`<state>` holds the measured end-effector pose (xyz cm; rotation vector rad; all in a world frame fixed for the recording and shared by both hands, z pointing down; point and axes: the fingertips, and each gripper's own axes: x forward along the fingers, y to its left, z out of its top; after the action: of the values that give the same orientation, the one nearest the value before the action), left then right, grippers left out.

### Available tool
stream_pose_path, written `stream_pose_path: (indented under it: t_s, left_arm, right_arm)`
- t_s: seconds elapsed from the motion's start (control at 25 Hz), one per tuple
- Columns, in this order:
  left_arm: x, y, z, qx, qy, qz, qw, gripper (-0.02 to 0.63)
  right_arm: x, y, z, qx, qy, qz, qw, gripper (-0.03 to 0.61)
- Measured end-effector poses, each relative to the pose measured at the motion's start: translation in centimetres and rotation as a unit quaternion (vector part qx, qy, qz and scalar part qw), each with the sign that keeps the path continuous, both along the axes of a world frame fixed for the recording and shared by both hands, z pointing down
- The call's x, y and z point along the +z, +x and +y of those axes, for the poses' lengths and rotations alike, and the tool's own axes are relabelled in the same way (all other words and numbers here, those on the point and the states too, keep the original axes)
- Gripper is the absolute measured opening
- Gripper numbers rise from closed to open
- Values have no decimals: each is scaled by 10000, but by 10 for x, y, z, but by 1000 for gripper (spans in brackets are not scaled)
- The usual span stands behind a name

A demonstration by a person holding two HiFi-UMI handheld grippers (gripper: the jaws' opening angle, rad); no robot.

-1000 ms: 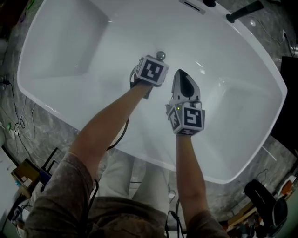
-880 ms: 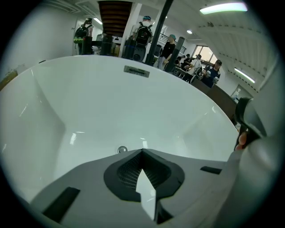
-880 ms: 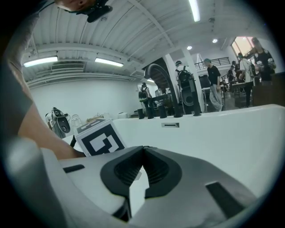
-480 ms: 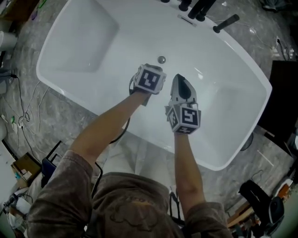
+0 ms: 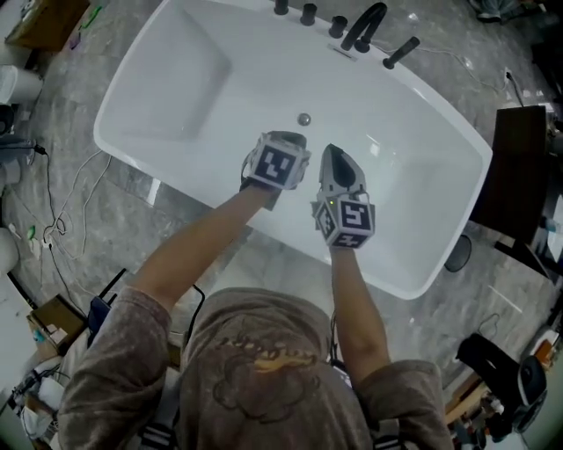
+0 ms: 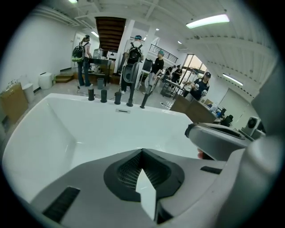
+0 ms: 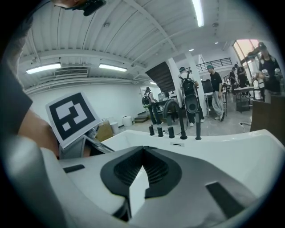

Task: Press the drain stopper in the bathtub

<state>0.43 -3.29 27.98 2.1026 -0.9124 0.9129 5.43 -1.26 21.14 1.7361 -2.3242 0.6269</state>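
The stopper (image 5: 304, 119) is seen on the tub (image 5: 176, 79) floor, small, round, metallic and uncovered. The left gripper (image 5: 287, 138) is held just on the near side of the stopper, with a gap showing between them. Its jaws are closed tip to tip with nothing gripped; only a thin sliver of white tub is seen behind the tips. The right gripper (image 5: 332, 151) is held near the stopper, to its near right, jaws likewise brought together and empty. 5 black faucet fittings (image 5: 365, 26) are lined up beyond the stopper. People (image 6: 156, 64) are seen standing well beyond the stopper.
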Motion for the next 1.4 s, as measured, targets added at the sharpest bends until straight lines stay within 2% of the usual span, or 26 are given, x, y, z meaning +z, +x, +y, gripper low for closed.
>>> stream_pose_path:
  t_s: [0.36, 0.76, 1.16, 1.28, 1.4]
  left_arm:
    - [-90, -11, 51, 302, 639, 291, 9971, 11]
    - [-177, -9, 86, 609, 1456, 816, 9841, 11]
    - [-244, -20, 113, 956, 2304, 1211, 9608, 11]
    - [-260, -22, 121, 1066, 2548, 1436, 9503, 11]
    - [-275, -25, 127, 1164, 2853, 1737, 9354, 11]
  right_arm:
    - [-64, -15, 42, -101, 94, -132, 9998, 6]
    - [-125, -29, 77, -497, 262, -401, 9976, 6]
    - [-186, -37, 108, -1057, 726, -513, 9904, 6]
    - [-200, -42, 115, -1179, 886, -473, 9879, 6]
    - [-207, -47, 122, -1247, 1010, -439, 9861, 6]
